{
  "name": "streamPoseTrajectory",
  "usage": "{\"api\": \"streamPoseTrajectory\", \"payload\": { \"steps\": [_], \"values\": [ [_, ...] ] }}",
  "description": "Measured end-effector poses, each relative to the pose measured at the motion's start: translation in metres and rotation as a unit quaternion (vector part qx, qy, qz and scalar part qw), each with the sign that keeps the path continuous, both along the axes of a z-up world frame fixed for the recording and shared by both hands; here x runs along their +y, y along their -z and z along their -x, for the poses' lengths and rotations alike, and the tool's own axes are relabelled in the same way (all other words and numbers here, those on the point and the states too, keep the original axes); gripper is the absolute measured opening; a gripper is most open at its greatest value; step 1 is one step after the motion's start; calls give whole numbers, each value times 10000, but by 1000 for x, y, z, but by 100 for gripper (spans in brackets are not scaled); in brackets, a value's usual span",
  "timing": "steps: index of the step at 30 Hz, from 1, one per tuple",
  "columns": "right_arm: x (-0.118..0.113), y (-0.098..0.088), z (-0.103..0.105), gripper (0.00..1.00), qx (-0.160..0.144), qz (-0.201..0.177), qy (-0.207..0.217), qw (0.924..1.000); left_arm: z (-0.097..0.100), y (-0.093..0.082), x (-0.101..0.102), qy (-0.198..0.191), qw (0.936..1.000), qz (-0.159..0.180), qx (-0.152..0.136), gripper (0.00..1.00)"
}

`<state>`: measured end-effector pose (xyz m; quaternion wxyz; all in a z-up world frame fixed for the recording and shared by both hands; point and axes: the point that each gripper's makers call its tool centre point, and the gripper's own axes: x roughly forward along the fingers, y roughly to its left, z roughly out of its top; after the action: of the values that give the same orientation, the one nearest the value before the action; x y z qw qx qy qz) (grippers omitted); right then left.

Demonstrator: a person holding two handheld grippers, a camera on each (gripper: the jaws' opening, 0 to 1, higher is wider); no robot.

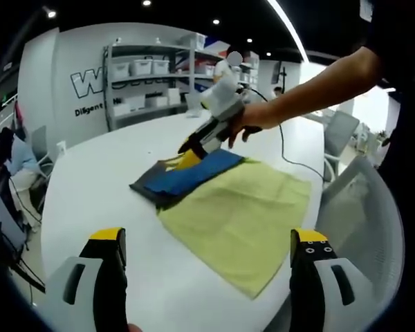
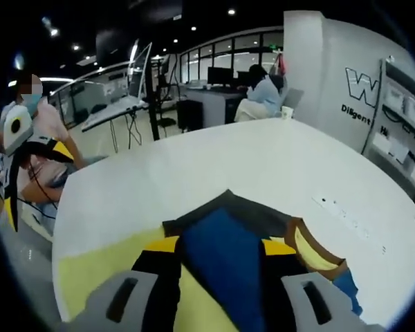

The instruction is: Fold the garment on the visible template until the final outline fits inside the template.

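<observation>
- The white table (image 1: 104,187) is the biggest thing in the left gripper view; its round top carries the cloths, and it shows again in the right gripper view (image 2: 263,166).
- A yellow template (image 1: 242,221) lies flat on the table, on the side near a grey chair (image 1: 363,221).
- The garment (image 1: 187,174), blue and dark grey with yellow trim, lies partly on the template's far edge and partly on bare table. In the right gripper view it (image 2: 228,249) sits just ahead of the jaws, blue panel uppermost, a tan-edged collar to one side.
- Shelves (image 1: 149,79) with white bins stand against the far wall.
- The right gripper (image 1: 189,153), held in a hand (image 1: 252,119), comes down onto the garment's far end; its tips are at the cloth, but whether they pinch it cannot be told.
- The left gripper (image 1: 207,277) hangs above the near table edge, jaws spread wide, nothing between them.
</observation>
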<state>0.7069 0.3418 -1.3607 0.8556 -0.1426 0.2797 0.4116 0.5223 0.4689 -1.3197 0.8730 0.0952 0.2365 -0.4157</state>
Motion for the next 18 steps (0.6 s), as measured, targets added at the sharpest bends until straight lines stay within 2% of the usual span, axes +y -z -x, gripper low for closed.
{"api": "streamPoseTrajectory", "payload": {
  "steps": [3, 18],
  "values": [
    [-5, -3, 5, 46, -9, 0, 9, 10000, -1, 4, -2, -8, 10000, -18, 30, 95],
    [-48, -21, 24, 51, -152, -19, -21, 9999, 6, 23, -15, 134, 9995, -239, 154, 95]
  ]
}}
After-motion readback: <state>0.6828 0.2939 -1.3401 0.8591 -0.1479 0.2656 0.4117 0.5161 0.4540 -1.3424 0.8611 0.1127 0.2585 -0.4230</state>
